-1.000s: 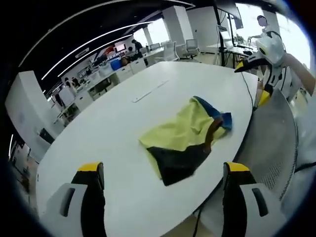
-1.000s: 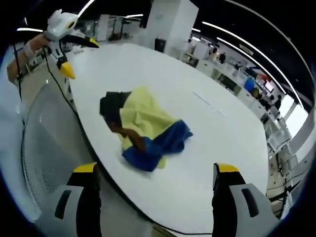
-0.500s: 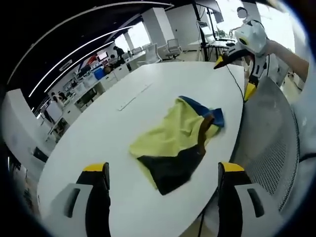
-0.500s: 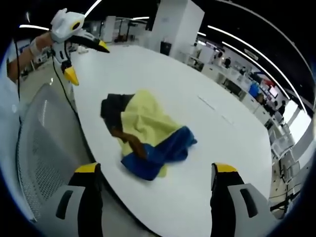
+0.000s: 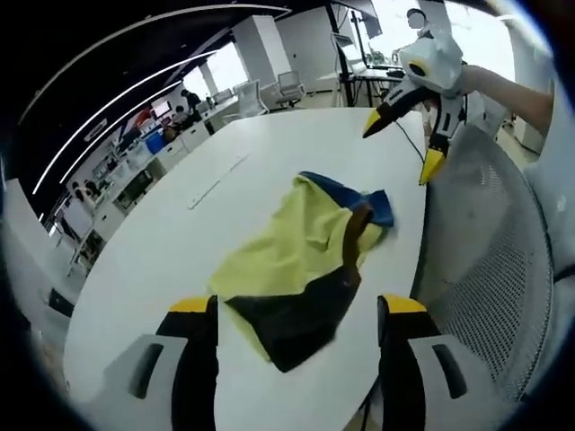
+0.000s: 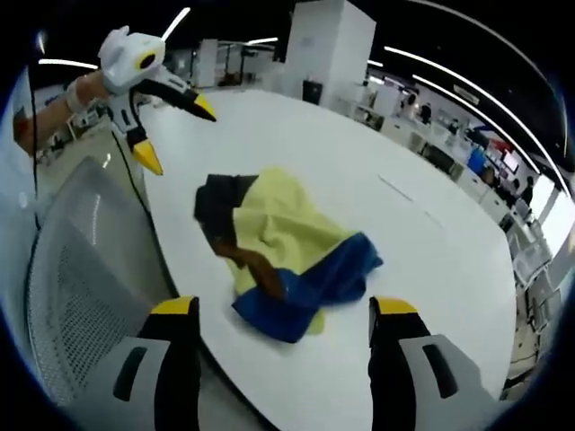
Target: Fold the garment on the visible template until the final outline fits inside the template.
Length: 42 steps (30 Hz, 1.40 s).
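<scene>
Long ceiling strips (image 5: 135,99) light the room evenly, and bright windows (image 5: 485,27) beyond the left tool blow out white. The white table (image 6: 359,180) glares softly, with faint shadows. Fisheye bending smears the edges; both tools' near jaws look soft.

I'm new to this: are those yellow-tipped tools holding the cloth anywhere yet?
No. Both tools, left and right, are open and apart from the garment, which lies crumpled on the table.
</scene>
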{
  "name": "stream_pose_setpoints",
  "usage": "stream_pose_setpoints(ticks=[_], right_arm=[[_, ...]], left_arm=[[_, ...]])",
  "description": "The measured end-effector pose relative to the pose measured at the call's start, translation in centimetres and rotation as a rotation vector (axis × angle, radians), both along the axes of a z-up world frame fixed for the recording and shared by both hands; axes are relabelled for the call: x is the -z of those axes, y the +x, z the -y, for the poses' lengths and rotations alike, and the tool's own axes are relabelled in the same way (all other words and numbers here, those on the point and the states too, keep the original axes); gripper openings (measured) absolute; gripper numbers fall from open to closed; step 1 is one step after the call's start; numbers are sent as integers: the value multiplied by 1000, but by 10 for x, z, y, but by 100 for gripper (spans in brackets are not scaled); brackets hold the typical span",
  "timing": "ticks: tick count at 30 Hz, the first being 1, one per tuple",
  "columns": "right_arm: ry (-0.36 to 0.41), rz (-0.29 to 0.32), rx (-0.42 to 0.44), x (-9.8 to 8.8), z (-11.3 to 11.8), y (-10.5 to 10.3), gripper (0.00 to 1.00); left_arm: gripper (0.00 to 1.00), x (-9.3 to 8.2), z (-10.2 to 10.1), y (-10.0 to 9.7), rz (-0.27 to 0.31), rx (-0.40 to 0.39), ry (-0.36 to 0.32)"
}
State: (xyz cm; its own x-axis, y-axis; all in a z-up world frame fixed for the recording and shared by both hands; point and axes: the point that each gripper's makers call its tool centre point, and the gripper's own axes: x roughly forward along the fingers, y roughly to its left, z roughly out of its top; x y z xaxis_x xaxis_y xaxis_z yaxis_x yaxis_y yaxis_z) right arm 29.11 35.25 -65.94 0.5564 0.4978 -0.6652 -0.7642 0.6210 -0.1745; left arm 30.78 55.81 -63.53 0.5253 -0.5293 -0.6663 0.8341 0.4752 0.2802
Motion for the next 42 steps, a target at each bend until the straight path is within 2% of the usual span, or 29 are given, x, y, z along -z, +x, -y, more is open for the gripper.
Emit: stream_pose_setpoints(ticks=[3,9,13,18,22,25,31,38,42], right_arm=[[-11,3,-2,3,0,0,77],[-20,4,-5,6,1,2,75],[-15,-3,2,9,1,3,74],[-48,-5,-17,15,-2,4,70],[-49,-14,-18,16,-3,4,70],[-47,-5,-20,15,-4,7,68],[-47,-6,-18,16,-4,8,66],[-48,-15,-17,20,-5,7,66],[-39,-26,-3,22,-3,7,65]], left_arm=[[69,5,3,0,-16,16,-3],[61,17,0,3,-24,19,24],[56,18,1,8,14,27,19],[49,32,-1,10,6,47,87],[48,38,2,10,4,58,89],[42,40,5,12,18,72,83],[38,55,8,7,-15,110,102],[30,72,14,1,-22,177,142],[25,78,17,-3,-38,194,134]])
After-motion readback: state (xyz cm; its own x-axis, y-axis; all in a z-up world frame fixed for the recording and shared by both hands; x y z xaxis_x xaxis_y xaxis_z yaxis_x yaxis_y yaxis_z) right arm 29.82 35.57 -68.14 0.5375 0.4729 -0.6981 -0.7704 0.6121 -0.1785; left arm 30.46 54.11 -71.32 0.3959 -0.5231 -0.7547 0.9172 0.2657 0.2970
